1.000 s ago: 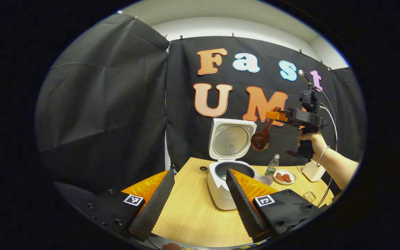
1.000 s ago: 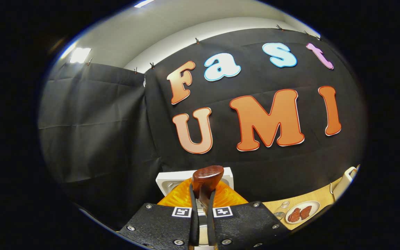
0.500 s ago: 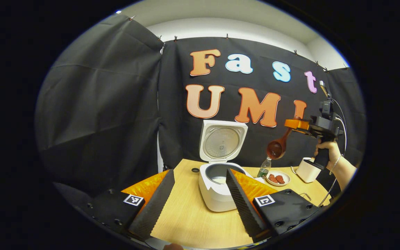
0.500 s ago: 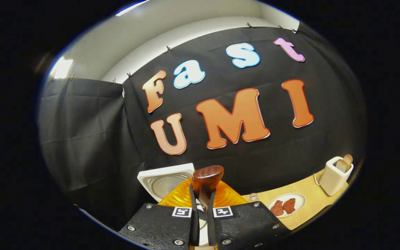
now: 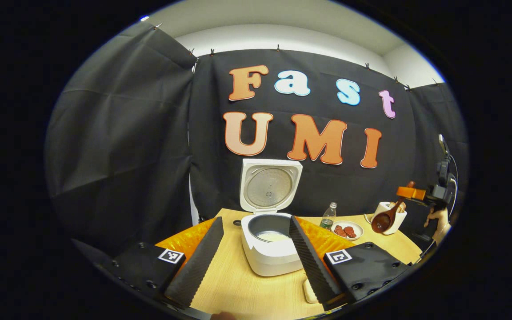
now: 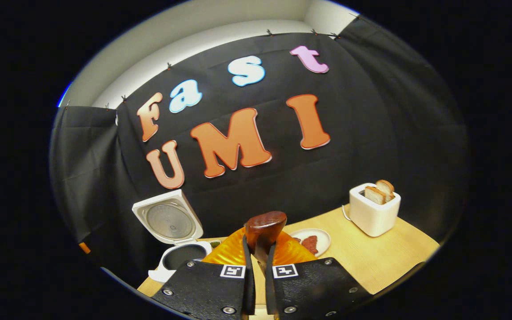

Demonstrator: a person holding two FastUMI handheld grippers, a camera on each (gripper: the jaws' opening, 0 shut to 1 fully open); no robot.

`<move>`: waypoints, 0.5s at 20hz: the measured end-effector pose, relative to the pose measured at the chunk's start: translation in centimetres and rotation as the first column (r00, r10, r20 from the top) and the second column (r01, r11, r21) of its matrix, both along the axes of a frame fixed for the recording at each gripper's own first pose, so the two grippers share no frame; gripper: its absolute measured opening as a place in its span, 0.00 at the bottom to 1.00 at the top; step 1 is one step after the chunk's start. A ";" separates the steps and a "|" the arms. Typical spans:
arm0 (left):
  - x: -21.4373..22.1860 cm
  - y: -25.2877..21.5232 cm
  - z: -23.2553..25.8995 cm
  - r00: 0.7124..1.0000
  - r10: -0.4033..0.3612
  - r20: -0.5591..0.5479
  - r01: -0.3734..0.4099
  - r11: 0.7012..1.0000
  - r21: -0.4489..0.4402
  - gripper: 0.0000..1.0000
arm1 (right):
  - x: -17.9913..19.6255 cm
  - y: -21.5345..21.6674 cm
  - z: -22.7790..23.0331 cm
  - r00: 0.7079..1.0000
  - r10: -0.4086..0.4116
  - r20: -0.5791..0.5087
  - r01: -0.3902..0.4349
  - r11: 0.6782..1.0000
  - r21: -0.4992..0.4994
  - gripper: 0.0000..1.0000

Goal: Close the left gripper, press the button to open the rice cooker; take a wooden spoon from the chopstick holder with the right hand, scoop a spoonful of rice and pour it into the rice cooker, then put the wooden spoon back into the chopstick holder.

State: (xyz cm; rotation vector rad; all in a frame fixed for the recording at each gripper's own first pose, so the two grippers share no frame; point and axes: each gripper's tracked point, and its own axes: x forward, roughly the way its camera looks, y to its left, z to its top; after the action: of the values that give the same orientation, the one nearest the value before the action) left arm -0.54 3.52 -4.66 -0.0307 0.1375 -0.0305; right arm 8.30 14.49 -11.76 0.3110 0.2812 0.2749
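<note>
- Since a second ago the right gripper [image 5: 409,192] has carried the wooden spoon [image 5: 386,219] from above the rice cooker [image 5: 270,249] to the table's right end, beside the toaster [image 6: 374,210]; jaws clamped on the spoon handle [image 6: 262,231].
- Rice cooker lid up; pot holds rice; it now sits between the left gripper [image 5: 256,249] fingers, untouched; jaws wide apart, holding nothing.
- Bare table [image 5: 242,289] in front of the cooker; plate [image 5: 348,230] and bottle [image 5: 327,216] stand between cooker and toaster.
</note>
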 end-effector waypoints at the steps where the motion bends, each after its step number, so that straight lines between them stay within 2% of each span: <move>1: 0.3 -0.5 0.2 1.000 -0.008 0.000 0.008 1.000 0.004 1.00 | -0.6 -1.3 -1.1 1.000 -0.023 -0.021 0.023 1.000 0.000 0.08; 5: 1.4 -2.2 0.9 0.999 -0.028 0.017 0.028 1.000 0.014 1.00 | -2.8 -5.2 -5.4 0.991 -0.089 -0.098 0.089 0.996 -0.005 0.08; 10: 1.9 -3.6 1.1 0.999 -0.040 0.021 0.039 0.999 0.036 1.00 | -4.1 -6.7 -10.0 0.979 -0.121 -0.167 0.117 0.993 -0.032 0.08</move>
State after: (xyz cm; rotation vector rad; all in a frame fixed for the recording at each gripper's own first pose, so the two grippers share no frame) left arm 1.40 -0.12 -3.60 0.0082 0.1164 -0.0681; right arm 4.16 7.78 -21.78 0.3287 0.4305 0.1271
